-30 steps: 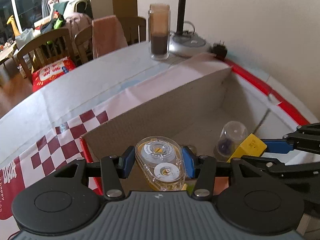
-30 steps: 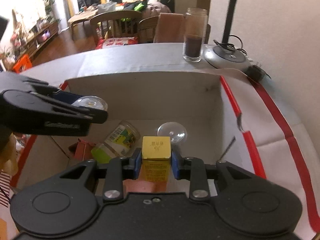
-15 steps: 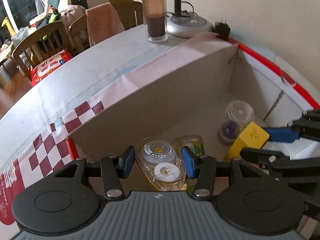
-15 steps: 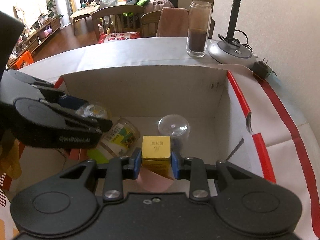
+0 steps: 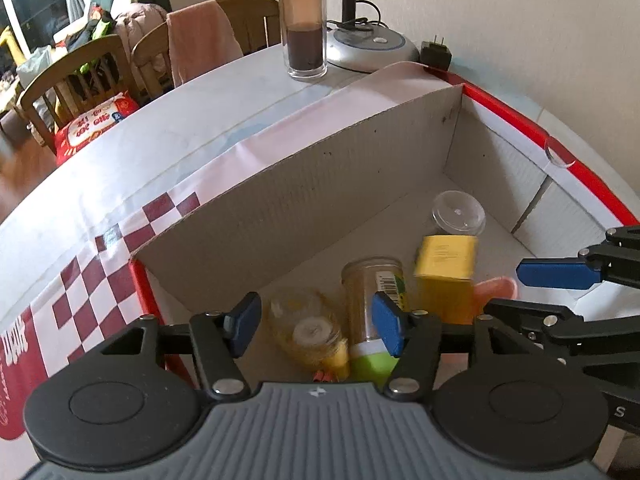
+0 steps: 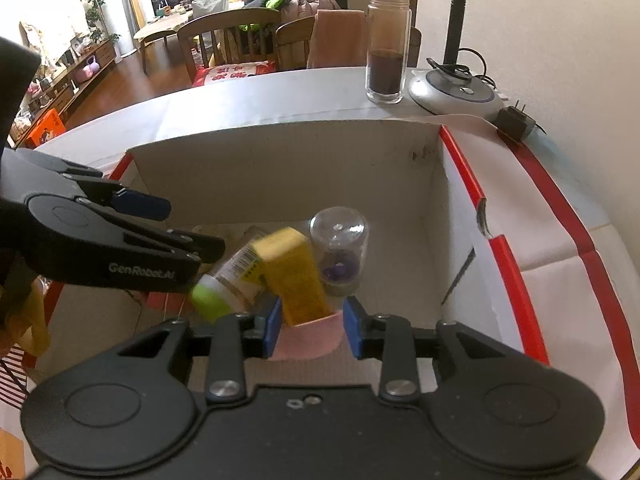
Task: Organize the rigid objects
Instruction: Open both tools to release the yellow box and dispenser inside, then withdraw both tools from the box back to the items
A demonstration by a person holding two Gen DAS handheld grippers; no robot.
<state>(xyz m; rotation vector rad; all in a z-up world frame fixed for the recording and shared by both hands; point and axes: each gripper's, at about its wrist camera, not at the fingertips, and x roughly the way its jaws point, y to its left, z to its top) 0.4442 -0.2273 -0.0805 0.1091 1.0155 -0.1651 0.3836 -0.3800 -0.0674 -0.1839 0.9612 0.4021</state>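
In the lower middle of the left wrist view, the left tool [image 5: 316,324] was seen opening, its jaws wide, and the clear tape dispenser [image 5: 312,334] lay blurred below them, free of the pads. The right tool [image 6: 310,326] was opening too, and the yellow box [image 6: 294,276] was tilted beyond its pads, apparently released. Both things were already inside the cardboard box [image 5: 304,200], beside a green-capped bottle [image 5: 372,308] and a clear dome container [image 6: 340,252]. The task was judged nearly done (nothing else waiting was visible). Free floor remained at the frame's right; the box walls stood close around both tools.
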